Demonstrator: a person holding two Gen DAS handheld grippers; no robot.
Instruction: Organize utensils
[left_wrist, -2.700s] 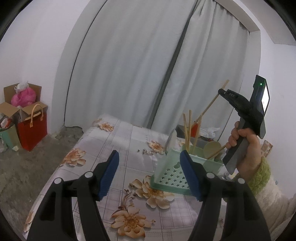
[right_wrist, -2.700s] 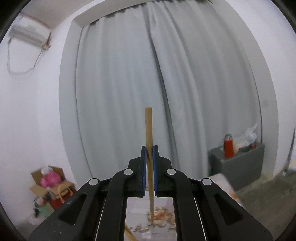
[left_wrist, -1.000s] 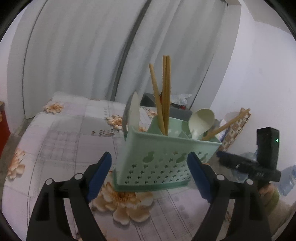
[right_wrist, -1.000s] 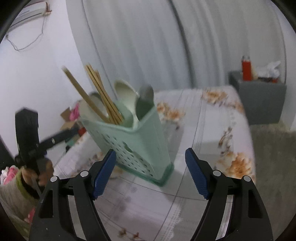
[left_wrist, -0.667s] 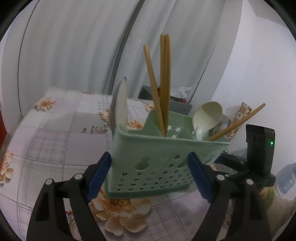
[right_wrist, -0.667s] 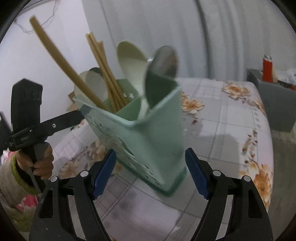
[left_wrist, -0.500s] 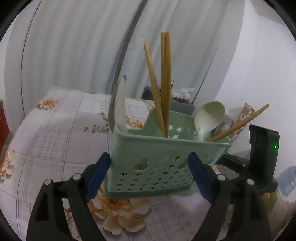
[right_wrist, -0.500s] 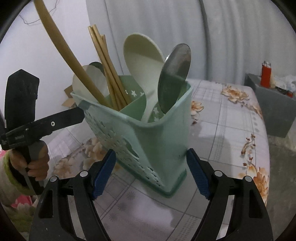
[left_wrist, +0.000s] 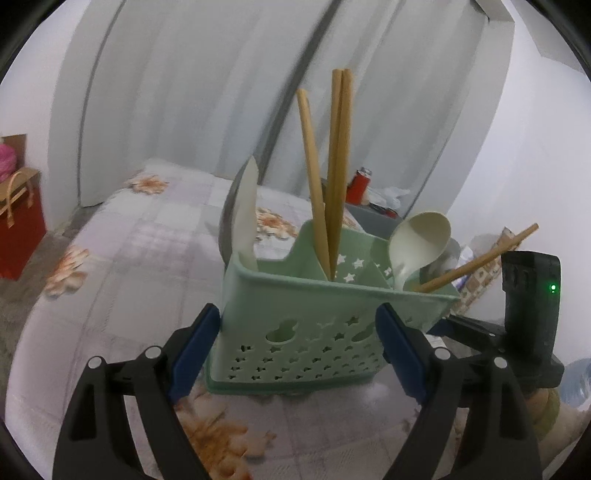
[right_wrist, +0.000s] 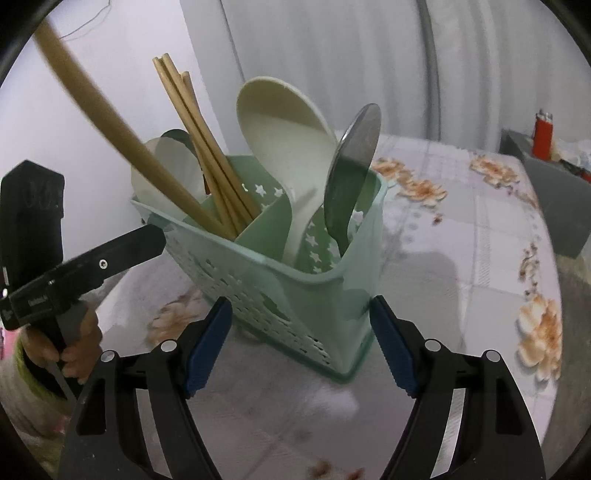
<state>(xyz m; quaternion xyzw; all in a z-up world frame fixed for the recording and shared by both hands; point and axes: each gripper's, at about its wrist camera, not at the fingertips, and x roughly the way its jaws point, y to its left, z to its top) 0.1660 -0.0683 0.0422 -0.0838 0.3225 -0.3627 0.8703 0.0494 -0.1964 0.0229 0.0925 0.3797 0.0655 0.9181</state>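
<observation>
A pale green utensil holder (left_wrist: 306, 332) stands on the floral tablecloth. It holds upright wooden chopsticks (left_wrist: 334, 166), a cream spoon (left_wrist: 417, 243), one chopstick (left_wrist: 476, 258) leaning right, and a cream spoon with a metal one behind it (left_wrist: 245, 210) at the left end. My left gripper (left_wrist: 297, 347) is open, its blue pads level with the holder's long front wall. My right gripper (right_wrist: 301, 345) is open too, and its pads straddle the holder's (right_wrist: 306, 288) near corner. A metal spoon (right_wrist: 351, 166) and a cream spoon (right_wrist: 280, 122) rise just above that corner.
The table (left_wrist: 110, 277) runs back toward grey curtains. A red paper bag (left_wrist: 18, 229) sits on the floor at the left. A grey cabinet (right_wrist: 554, 206) with a red can (right_wrist: 543, 136) stands beyond the table's far corner. A hand (right_wrist: 77, 354) holds the other gripper at the holder's left.
The right gripper no longer holds a chopstick; a leaning chopstick now stands in the holder. Both grippers, jaws wide, have moved in on the holder, which looms larger in both views.
</observation>
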